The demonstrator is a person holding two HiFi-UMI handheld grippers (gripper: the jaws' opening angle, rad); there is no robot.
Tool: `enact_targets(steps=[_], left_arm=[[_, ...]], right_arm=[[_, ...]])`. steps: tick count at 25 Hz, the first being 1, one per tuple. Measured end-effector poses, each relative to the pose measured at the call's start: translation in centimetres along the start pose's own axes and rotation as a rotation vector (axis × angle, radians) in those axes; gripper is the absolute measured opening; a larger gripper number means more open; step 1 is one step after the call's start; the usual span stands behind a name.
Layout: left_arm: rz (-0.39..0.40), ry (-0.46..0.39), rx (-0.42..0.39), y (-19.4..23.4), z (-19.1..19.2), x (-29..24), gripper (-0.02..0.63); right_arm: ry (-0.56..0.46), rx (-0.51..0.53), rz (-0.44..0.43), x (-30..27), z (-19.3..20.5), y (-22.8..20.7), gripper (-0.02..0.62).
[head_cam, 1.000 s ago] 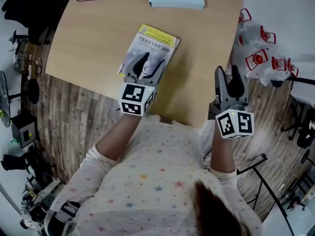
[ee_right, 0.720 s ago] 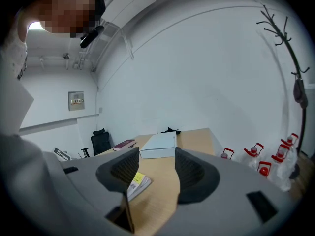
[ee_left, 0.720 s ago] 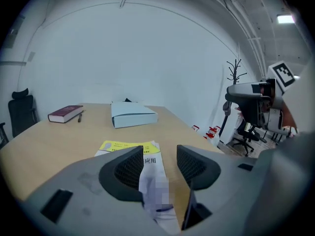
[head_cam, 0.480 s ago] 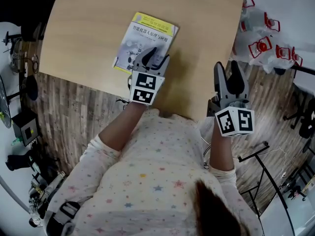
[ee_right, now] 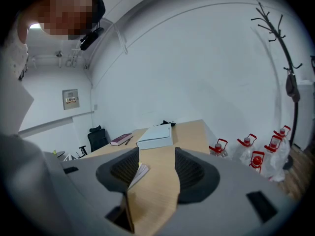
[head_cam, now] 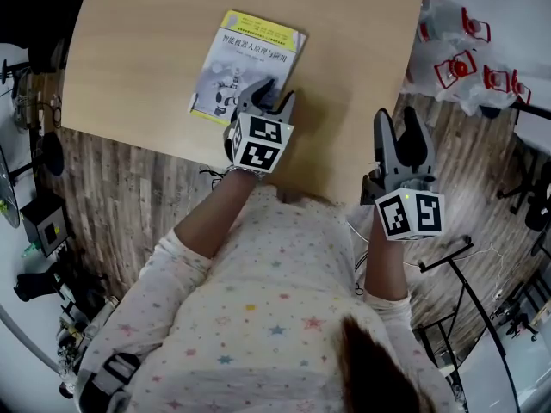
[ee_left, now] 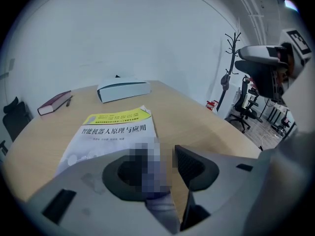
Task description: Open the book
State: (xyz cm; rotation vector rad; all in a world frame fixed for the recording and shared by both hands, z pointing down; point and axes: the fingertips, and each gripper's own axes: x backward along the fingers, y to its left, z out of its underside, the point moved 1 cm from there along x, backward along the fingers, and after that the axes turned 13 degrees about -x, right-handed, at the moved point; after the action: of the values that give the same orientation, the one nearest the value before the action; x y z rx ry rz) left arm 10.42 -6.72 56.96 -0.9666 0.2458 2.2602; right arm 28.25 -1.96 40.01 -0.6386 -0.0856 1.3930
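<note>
The closed book (head_cam: 245,58), grey cover with a yellow band at its far end, lies flat on the wooden table (head_cam: 344,76). My left gripper (head_cam: 270,95) sits low at the book's near right corner, open with a narrow gap. In the left gripper view the book (ee_left: 113,129) stretches ahead of the left gripper (ee_left: 167,154). Its left jaw lies over the cover's right edge and its right jaw over bare table. My right gripper (head_cam: 397,123) hovers open and empty at the table's near right corner. In the right gripper view, the right gripper (ee_right: 156,156) points along the tabletop.
A white flat box (ee_left: 123,89) and a dark red book (ee_left: 54,102) lie at the table's far end. Water bottles with red handles (head_cam: 456,67) stand on the floor to the right. A coat rack (ee_right: 290,82) and an office chair (ee_right: 97,136) stand beyond.
My left gripper has slid from the middle of the book's near edge rightward to its near right corner. The right gripper has stayed in place.
</note>
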Motion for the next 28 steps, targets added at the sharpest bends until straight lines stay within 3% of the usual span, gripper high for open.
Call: enact_targets(steps=[4,7,9,12,22,28], left_arm=[[-0.015,0.032,-0.006,0.17,0.23,-0.28,0.17],[-0.046,0.048,-0.008,0.66,0.42,-0.33,0.118],[-0.059,0.062,-0.059,0.68,0.46,-0.4,0.103],[-0.084,0.076,-0.149,0.45,0.56,-0.5,0.107],[-0.082,0.122,-0.106,0.13,0.53,-0.66,0.139],[-0.136,0.147,-0.203,0.3,0.62,-0.81,0.12]], right_arm=[[0.004,-0.007,0.003,0.22,0.36,0.01,0.219],[0.004,-0.01,0.0,0.3,0.51,0.1,0.219],[0.006,-0.012,-0.001,0.38,0.6,0.16,0.219],[0.008,-0.012,-0.005,0.44,0.71,0.25,0.219],[0.008,-0.009,-0.014,0.78,0.64,0.56,0.219],[0.014,-0.005,-0.025,0.72,0.6,0.85,0.218]])
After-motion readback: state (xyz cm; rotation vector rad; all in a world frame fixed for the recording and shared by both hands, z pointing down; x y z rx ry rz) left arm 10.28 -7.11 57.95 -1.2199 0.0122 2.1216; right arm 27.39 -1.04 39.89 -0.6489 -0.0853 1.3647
